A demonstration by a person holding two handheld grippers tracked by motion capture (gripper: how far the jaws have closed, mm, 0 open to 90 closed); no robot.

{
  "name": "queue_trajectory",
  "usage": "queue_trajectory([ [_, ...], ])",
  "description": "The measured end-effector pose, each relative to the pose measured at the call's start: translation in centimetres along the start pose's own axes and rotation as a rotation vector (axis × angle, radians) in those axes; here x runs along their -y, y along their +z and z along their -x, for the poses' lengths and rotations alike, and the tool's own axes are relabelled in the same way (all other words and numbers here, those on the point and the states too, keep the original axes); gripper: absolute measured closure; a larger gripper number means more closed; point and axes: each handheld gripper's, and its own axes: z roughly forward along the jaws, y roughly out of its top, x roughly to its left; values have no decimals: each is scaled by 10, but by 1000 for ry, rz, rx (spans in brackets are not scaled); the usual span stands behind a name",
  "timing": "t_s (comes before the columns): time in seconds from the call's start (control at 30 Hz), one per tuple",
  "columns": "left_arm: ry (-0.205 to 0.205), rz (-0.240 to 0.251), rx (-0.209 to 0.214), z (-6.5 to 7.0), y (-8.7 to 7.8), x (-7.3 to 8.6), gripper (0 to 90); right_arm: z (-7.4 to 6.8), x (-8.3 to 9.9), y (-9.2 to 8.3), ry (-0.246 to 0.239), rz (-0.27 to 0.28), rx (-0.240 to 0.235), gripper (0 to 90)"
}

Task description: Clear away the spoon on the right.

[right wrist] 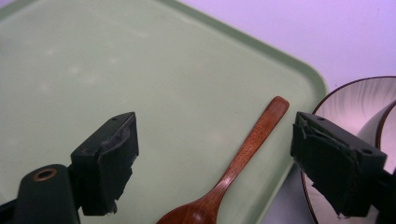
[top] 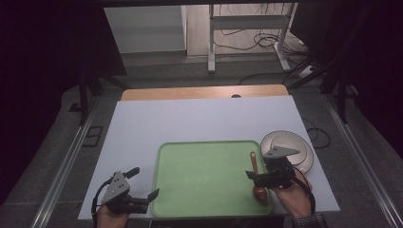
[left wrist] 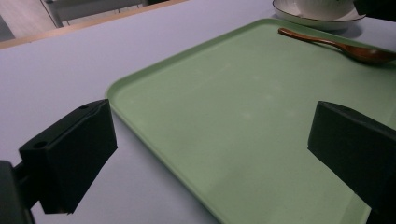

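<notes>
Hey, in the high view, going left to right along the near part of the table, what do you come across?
Left gripper with open fingers → green tray → wooden spoon lying on the tray's right side → white plate just off the tray's right edge.

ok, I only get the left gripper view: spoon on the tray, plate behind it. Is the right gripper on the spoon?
Observer: No. The right gripper is open, with its jaws either side of the wooden spoon and its pads clear.
Operator: Which way does the spoon lie?
Observer: Along the right edge of the green tray, bowl end toward the person.
Operator: Anything close to the jaws?
Observer: One jaw hangs over the rim of the plate.
</notes>
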Motion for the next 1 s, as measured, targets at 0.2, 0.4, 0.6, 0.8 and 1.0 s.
queue_trajectory([
  [0.2, 0, -1, 0, 0, 0, 0, 10, 0, 3, -6, 3, 17, -11, 131],
  [0.4, 1, -3, 0, 0, 0, 0, 11, 1, 7, -11, 8, 25, -15, 117],
  [0.6, 0, -5, 2, 0, 0, 0, 10, 2, 12, -16, 14, 32, -11, 104],
  [0.8, -1, -6, 2, 0, 0, 0, 11, 3, 18, -21, 17, 41, -11, 81],
  [1.0, -3, -5, 1, 0, 1, 0, 11, 4, 23, -26, 24, 47, -11, 61],
])
